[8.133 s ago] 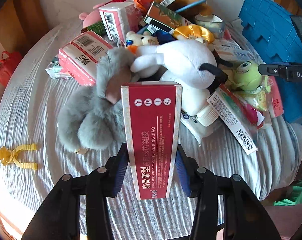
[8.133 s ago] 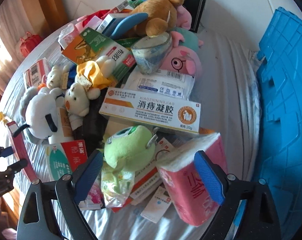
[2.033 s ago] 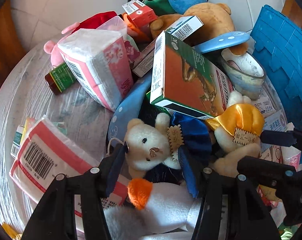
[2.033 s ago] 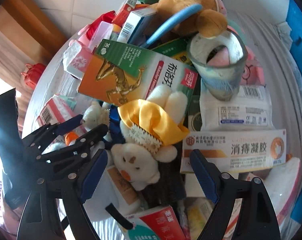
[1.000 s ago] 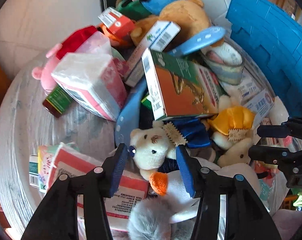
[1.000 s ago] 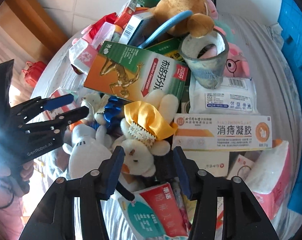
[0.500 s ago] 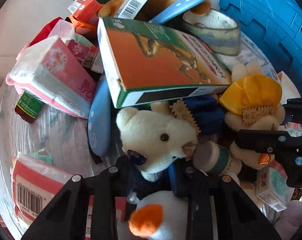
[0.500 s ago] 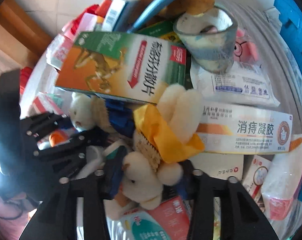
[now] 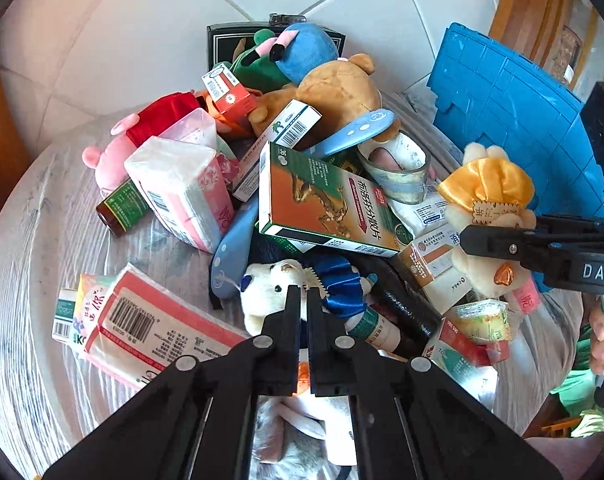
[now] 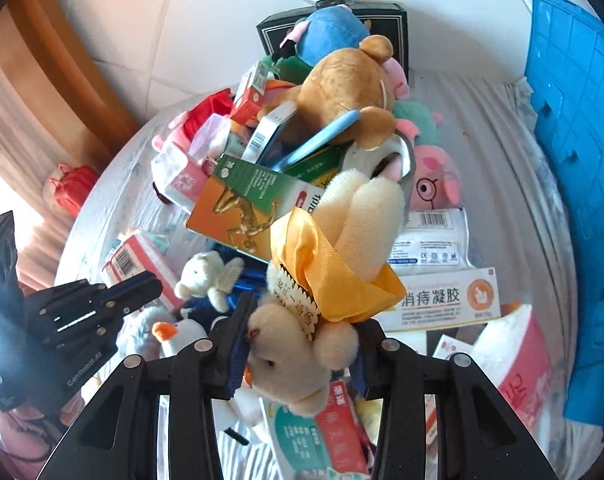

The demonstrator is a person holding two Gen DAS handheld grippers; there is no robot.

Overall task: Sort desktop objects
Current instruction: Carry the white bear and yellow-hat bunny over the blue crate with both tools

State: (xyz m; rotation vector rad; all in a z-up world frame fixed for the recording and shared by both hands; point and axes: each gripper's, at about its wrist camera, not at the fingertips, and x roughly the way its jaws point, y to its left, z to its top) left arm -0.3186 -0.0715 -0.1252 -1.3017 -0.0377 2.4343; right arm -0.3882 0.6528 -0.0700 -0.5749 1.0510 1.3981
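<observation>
Each wrist camera looks steeply down along its own fingers, close above the heaped table (image 9: 29, 320); the left view faces from the left, the right opposite; both share the orange-green box (image 9: 322, 196) (image 10: 245, 212).

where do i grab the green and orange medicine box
Probably the medicine box by its left end in the left wrist view, pinched across the thickness, from that side: it juts clear above the blue paddle; the right end is crowded.

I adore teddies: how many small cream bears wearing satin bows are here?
2. The yellow-bowed bear is gripped by the right gripper; the blue-bowed bear lies in the pile beside the orange-and-green box. More may be buried.
</observation>
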